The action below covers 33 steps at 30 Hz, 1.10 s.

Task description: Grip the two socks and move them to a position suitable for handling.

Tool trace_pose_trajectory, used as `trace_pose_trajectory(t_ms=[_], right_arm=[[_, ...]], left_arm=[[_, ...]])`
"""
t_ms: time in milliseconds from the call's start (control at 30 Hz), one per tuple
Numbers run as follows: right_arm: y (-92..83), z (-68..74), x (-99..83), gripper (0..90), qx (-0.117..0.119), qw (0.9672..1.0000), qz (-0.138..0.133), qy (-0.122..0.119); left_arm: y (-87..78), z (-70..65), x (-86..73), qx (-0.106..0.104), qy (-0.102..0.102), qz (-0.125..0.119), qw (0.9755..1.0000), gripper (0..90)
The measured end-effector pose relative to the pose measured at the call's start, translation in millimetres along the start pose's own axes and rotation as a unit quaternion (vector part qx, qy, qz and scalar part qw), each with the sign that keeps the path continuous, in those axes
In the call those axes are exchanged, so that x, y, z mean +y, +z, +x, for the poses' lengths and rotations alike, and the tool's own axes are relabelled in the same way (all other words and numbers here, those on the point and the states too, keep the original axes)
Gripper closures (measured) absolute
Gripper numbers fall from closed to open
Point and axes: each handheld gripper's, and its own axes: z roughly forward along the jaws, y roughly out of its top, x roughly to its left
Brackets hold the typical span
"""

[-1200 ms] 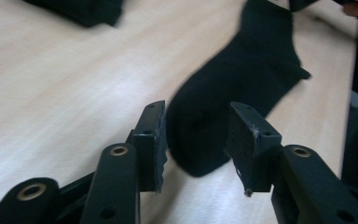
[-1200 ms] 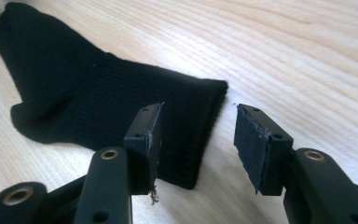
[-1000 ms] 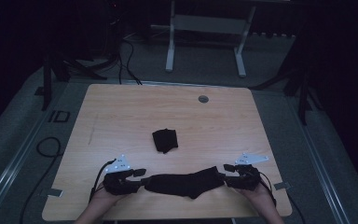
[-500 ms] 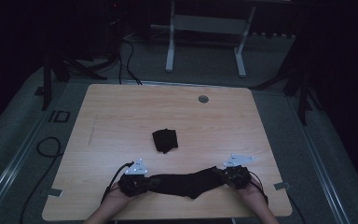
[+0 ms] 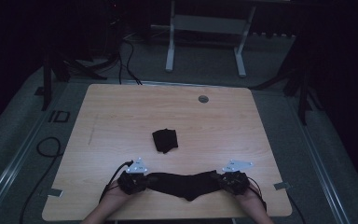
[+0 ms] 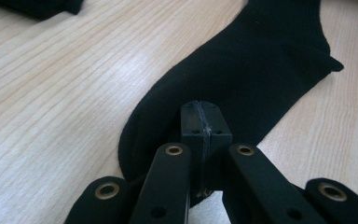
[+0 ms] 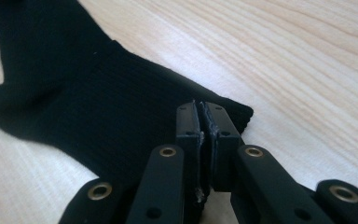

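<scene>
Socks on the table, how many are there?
2. One sock lies stretched along the near edge, each end pinched by a pair of tongs. A folded sock sits mid-table; it could hold a second one inside, which I cannot tell.

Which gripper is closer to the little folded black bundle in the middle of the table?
Left. The left gripper sits just below-left of the folded bundle; the right gripper is farther off, below-right.

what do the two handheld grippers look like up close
Both are black. The left gripper and right gripper each carry a pale grey three-cornered plate on top and trail a black cable. Their fingers are flat black blocks on jointed black links with brass-coloured rivets. The forearms are bare, no sleeves.
</scene>
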Motion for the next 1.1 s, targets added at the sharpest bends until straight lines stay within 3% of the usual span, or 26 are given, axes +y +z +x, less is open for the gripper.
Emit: trace_pose_trajectory(t_ms=[300, 467, 533, 667, 700, 733, 767, 933, 1100], right_arm=[[-1.5, 1.9, -2.8, 80.6, 0.007, 0.9998, -0.004, 0.015], [-1.6, 5.1, -2.3, 75.7, 0.004, 1.0, -0.002, 0.006], [-2.9, 5.7, -0.4, 73.1, 0.011, 0.9999, -0.001, 0.004], [-8.2, 7.9, 6.9, 69.1, 0.024, 0.9997, -0.011, -0.001], [-9.4, 8.5, 9.5, 67.5, 0.025, 0.9996, -0.015, -0.004], [-12.9, 9.2, 22.3, 63.0, 0.023, 0.9993, -0.027, -0.014], [-12.9, 9.2, 22.3, 63.0, 0.023, 0.9993, -0.027, -0.014], [-9.1, 8.4, 53.7, 57.2, 0.022, 0.9982, -0.042, -0.036], [0.3, 5.4, 75.1, 51.9, 0.016, 0.998, -0.043, -0.043]], left_arm=[[-1.1, 1.9, -1.3, -0.008, -0.006, 0.0, 1.0, 89.7], [-0.9, 1.2, -0.7, -0.006, -0.002, 0.0, 1.0, 89.6], [-2.1, 1.0, -1.2, -0.015, -0.002, -0.008, 0.9999, 89.2], [-8.2, -1.2, 1.2, -0.023, 0.003, -0.029, 0.9993, 76.3], [-14.8, -2.9, 3.9, -0.02, 0.006, -0.046, 0.9987, 76.3], [-16.7, -3.6, 4.4, -0.018, 0.008, -0.049, 0.9986, 64.6], [-19.5, -5.1, 4.5, -0.012, 0.016, -0.053, 0.9984, 64.6], [-26.6, -8.3, -1.9, 0.014, 0.031, -0.05, 0.9982, 50.1], [-33.9, -5.5, -9.4, 0.036, 0.033, -0.048, 0.9977, 47.2]])
